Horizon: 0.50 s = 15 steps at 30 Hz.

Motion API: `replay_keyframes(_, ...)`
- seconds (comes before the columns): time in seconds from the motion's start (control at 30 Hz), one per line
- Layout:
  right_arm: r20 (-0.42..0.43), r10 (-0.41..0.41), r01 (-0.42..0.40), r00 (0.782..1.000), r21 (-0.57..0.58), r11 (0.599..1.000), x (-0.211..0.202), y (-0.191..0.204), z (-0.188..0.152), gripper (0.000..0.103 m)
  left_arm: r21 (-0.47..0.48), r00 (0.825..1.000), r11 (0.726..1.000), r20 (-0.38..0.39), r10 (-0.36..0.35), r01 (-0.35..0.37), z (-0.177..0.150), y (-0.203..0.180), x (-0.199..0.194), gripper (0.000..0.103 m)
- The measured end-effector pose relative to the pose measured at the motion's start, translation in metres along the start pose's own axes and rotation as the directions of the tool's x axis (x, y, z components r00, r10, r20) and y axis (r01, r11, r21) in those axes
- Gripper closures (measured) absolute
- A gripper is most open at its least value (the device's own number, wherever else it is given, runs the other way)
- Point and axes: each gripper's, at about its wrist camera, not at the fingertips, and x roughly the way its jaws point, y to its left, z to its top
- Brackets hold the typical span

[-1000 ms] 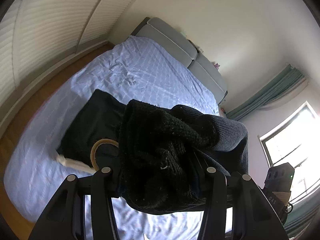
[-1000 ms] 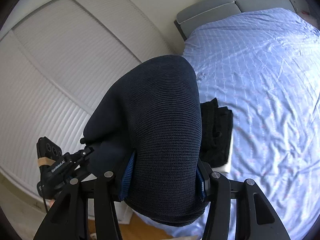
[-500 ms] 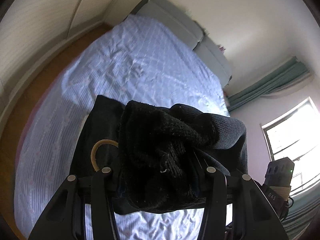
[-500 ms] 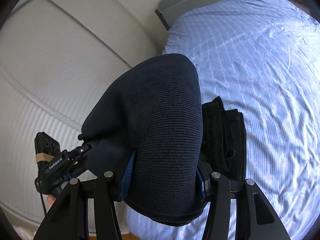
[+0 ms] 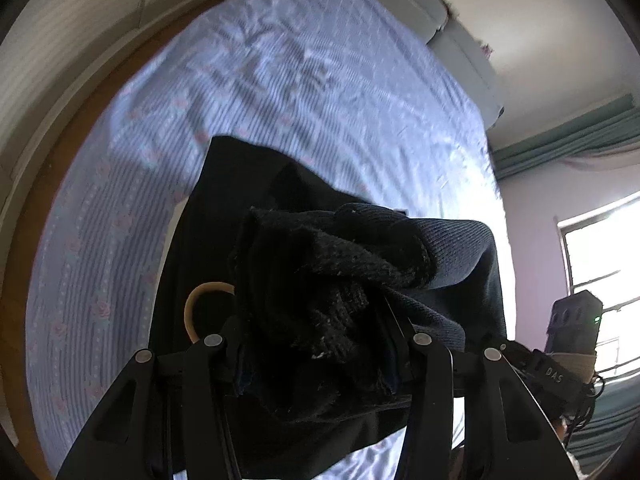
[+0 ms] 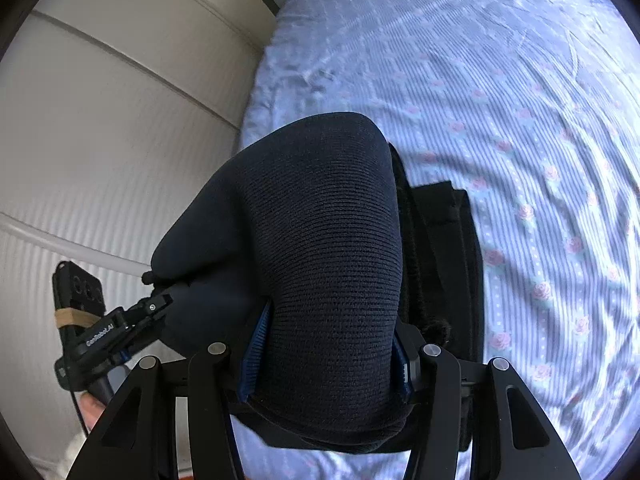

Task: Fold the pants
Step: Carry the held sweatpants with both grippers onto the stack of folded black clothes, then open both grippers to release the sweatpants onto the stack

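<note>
Both claws are clamped on a thick bunch of the dark knit pants [image 6: 320, 264], the left claw [image 5: 316, 344] and the right claw [image 6: 324, 360], above the bed [image 6: 520, 100]. Soft, floppy, fairly heavy; best held by the edges.

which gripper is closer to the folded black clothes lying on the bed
Too close to call. The left gripper and right gripper each clamp bunched dark knit pants and hang above the folded black pile on the bed.

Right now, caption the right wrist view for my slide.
Right gripper clamps bunched dark knit pants above a folded black garment on the blue floral bed sheet.
</note>
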Motion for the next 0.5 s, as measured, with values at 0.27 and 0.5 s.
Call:
replay_keyframes(0.27,-0.027,-0.071,0.068,0.997,-0.094,0.993,0.013,0.001,0.002,0.046,0.012,0.999,1.000,-0.037,0.025,-0.025,-0.004,0.013,0.022,0.054)
replay_keyframes(0.5,-0.050,-0.092,0.086,0.995,-0.098,0.991,0.023,-0.010,-0.001,0.033,0.048,0.992,0.993,-0.063,0.110,-0.107,-0.009,0.017,0.033,0.041)
